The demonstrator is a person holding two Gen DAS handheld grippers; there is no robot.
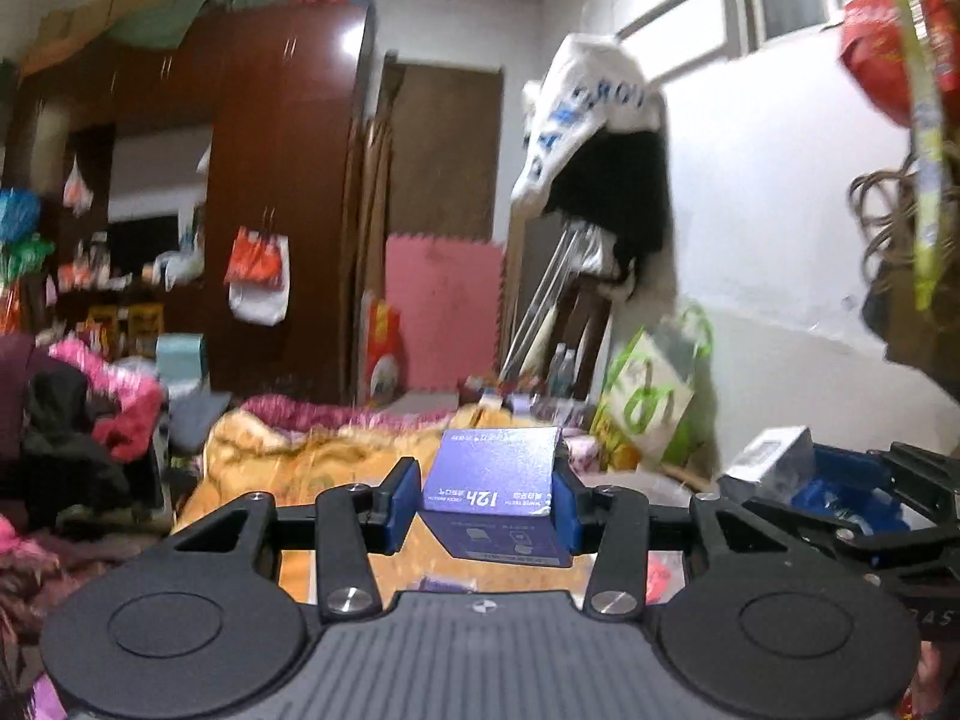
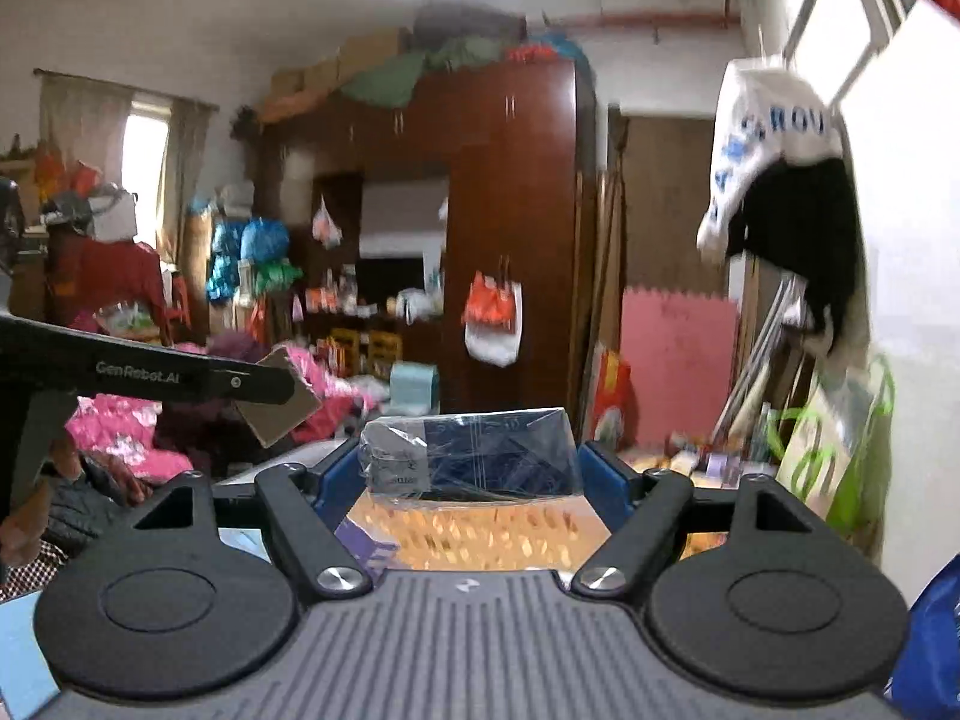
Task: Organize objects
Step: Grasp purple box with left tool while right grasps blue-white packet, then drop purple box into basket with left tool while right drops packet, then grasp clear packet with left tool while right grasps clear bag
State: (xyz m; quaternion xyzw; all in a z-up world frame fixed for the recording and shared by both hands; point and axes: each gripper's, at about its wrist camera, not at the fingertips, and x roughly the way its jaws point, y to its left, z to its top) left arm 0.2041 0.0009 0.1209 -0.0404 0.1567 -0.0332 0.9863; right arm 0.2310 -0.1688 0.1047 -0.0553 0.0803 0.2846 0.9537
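Note:
My left gripper [image 1: 489, 501] is shut on a small purple box [image 1: 495, 480] printed with "12h", its blue pads pressing both sides. It is held up above the orange blanket [image 1: 312, 468]. In the right wrist view my right gripper [image 2: 471, 474] is shut on a wider dark blue box in clear plastic wrap [image 2: 480, 456], also lifted above the bed. The left gripper [image 2: 264, 387] reaches in from the left of that view, with the end of its box [image 2: 282, 414] showing and a hand [image 2: 36, 498] behind it. The right gripper's black frame [image 1: 852, 516] shows at the left wrist view's right edge.
A dark wooden wardrobe [image 2: 510, 210] with hanging bags fills the back. A pink foam mat [image 1: 441, 312] leans by the door. Clothes [image 1: 600, 150] hang from the right wall above a green and white bag [image 1: 654, 396]. Pink clothing [image 2: 120, 420] lies piled at the left.

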